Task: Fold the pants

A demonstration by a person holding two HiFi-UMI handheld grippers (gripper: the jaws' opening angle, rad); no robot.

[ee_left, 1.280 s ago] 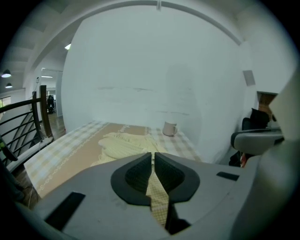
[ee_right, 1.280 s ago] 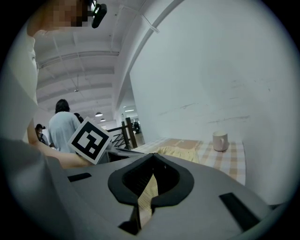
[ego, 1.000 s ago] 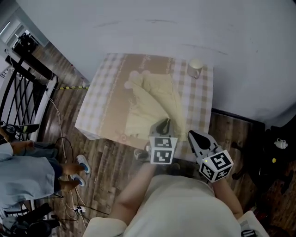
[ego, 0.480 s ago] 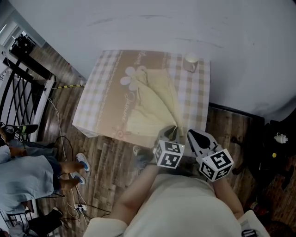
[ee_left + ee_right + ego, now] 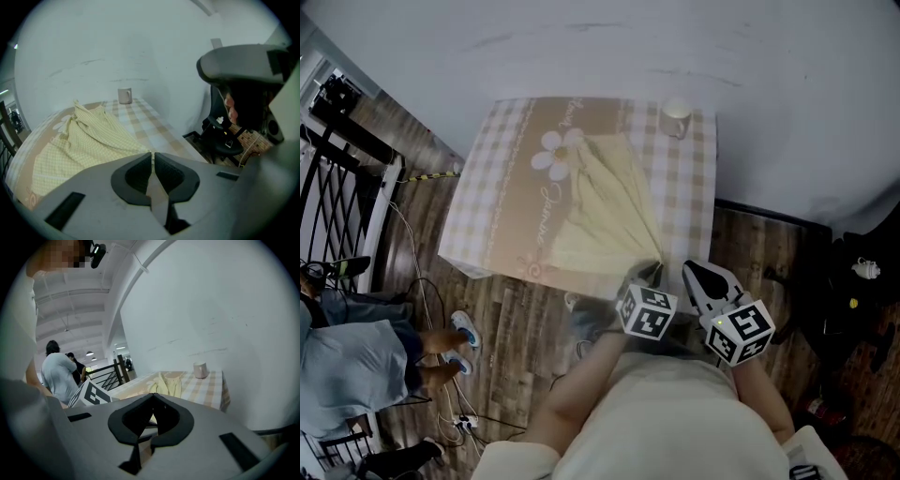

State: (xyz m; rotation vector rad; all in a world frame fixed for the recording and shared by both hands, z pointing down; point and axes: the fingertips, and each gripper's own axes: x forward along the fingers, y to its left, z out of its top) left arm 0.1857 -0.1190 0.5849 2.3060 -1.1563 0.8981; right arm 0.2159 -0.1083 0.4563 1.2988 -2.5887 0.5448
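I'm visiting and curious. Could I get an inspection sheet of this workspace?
Surface: table, covered in a checked daisy print.
Job's things: yellow pants spread on it, one corner drawn toward the near edge.
Clutter: mug at the far right corner.
Grippers: left claw shut on the pants' corner; right claw shut, empty, by the near corner.
Cables: loose cables on the wood floor, left.
Surroundings: white wall, black railing, bystander at left.

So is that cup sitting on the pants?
No, the cup stands at the far corner of the table, apart from the pants.
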